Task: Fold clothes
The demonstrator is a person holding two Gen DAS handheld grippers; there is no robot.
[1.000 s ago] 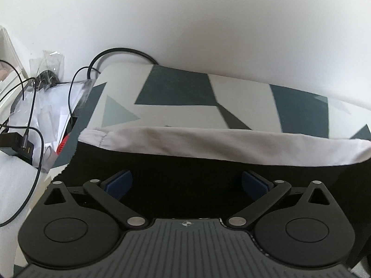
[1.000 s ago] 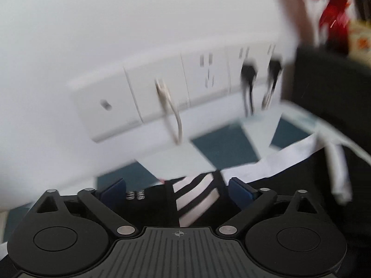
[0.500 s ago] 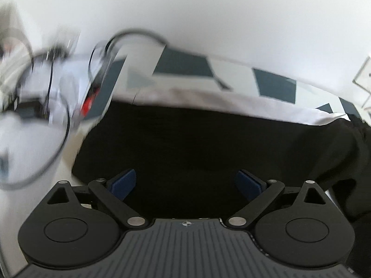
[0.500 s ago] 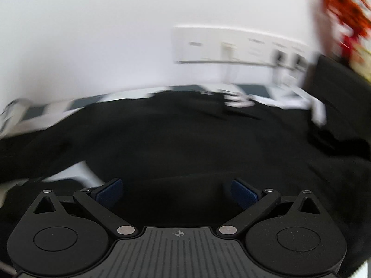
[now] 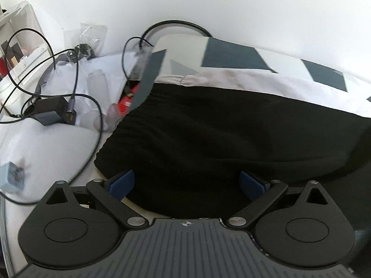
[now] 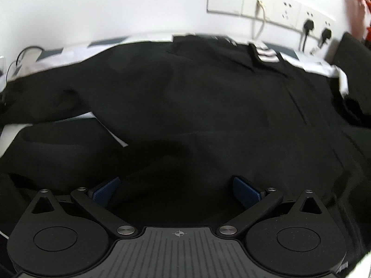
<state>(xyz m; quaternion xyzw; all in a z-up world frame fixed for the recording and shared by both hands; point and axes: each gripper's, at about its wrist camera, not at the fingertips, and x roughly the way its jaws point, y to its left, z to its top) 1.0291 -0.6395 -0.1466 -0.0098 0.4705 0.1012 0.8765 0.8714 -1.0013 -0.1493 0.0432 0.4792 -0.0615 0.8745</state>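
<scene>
Both grippers have their jaws spread wide with nothing pinched between them. The left gripper (image 5: 187, 183) hangs just over the near left edge of the black garment (image 5: 231, 134), its blue pads (image 5: 121, 181) apart on either side of the dark cloth; whether they touch the fabric is hard to tell from this angle. The right gripper (image 6: 176, 188) sits likewise over the black garment (image 6: 197, 104), its blue pads (image 6: 245, 191) parted, and the cloth fills nearly all of that view.

The garment lies spread across a table cover (image 5: 231, 55) printed with dark teal and pale grey shapes. A white band of fabric (image 5: 266, 83) runs along the garment's far edge in the left view. In the right view, a small striped black-and-white patch (image 6: 266, 54) shows at the garment's far right part, and a thin white strip (image 6: 111, 134) peeks out between dark folds on the near left.

Left of the garment lies a clutter of black cables (image 5: 76, 88), a dark adapter block (image 5: 54, 111), clear plastic bags (image 5: 92, 32) and something red (image 5: 126, 103) tucked under the cover's edge. A white storage box (image 5: 18, 37) stands at the far left. On the white wall beyond the table, a row of sockets (image 6: 271, 11) carries a white cable (image 6: 260, 16) and two black plugs (image 6: 308, 26). The right view is a bit blurred.
</scene>
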